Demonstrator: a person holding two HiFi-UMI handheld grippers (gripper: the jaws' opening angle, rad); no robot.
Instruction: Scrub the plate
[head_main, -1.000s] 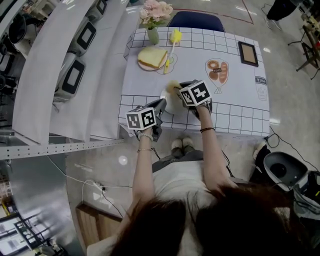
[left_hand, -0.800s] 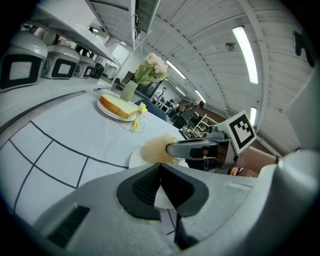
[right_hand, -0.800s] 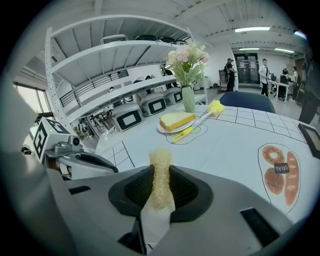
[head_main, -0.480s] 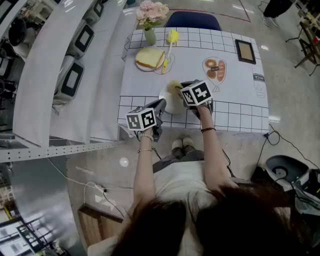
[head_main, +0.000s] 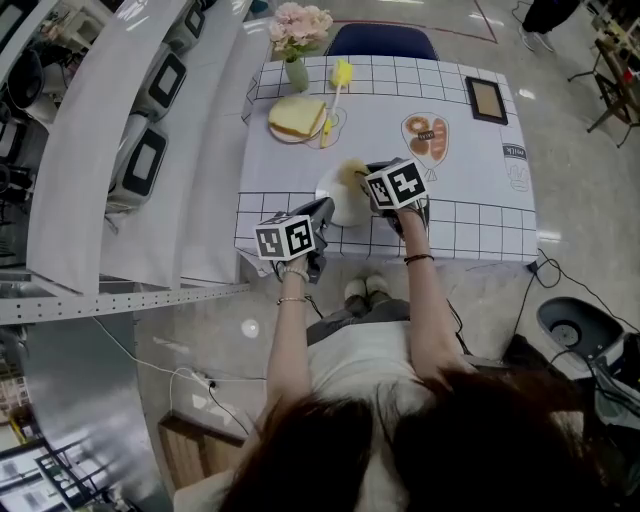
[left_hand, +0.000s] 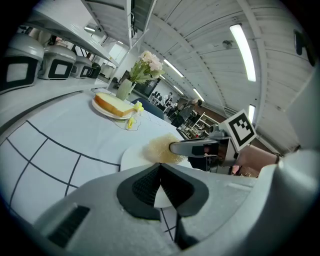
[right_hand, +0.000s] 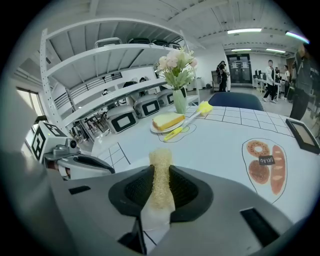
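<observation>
From high over the head, steeply down, well back from the desk (head_main: 480, 200), left gripper (head_main: 316, 214) and right gripper (head_main: 362, 178) both in frame. Now from the left gripper: low, close over the plate (left_hand: 132, 156), facing the right one. From the right gripper: forward past its sponge (right_hand: 161, 175). Shared throughout: flowers (head_main: 305, 22) ahead of both grippers.

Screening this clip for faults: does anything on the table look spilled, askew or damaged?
Nothing stands out. The plate lies flat on the table, the left tongs shut on its rim, the right tongs shut on the sponge pressed to it. No spill or breakage shows.
</observation>
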